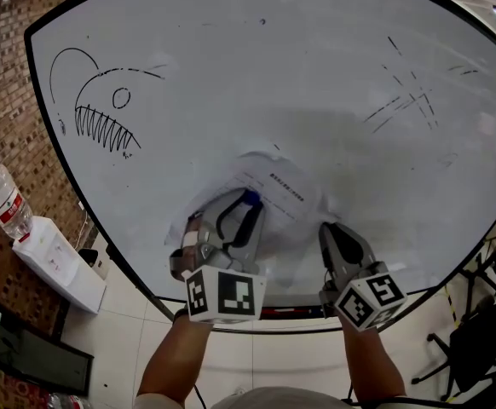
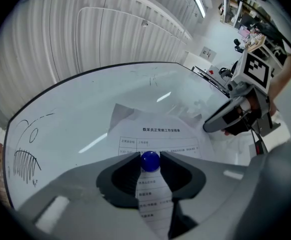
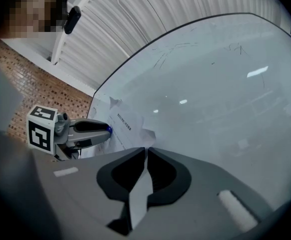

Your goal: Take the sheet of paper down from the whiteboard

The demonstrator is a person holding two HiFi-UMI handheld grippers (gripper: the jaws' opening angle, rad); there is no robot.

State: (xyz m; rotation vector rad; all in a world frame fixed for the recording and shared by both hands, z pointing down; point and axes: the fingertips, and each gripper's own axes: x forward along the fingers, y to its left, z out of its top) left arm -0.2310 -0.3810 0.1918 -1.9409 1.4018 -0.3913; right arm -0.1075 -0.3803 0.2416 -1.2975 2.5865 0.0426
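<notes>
Left hand-held gripper (image 2: 150,160): jaws clamped on the round blue magnet (image 2: 150,161), which sits on the sheet of paper (image 2: 160,134) just below its printed heading.

Right hand-held gripper (image 3: 146,151): jaws nearly together at the sheet's right edge. A thin pale strip runs between them, which I read as the paper's edge pinched there.

Sheet of paper: on the lower middle of the whiteboard (image 1: 273,75), crumpled. Its upper left corner is curling off the surface. It lies well right of the toothed fish drawing (image 1: 99,109).

Progress: both grasps appear made, one on the magnet and one on the paper. The magnet seems to be against the board, so the sheet is not yet down.

Left to do: pull the magnet off, then draw the sheet away from the board.

Risk: the crumpled edge may slip out of the right jaws.
</notes>
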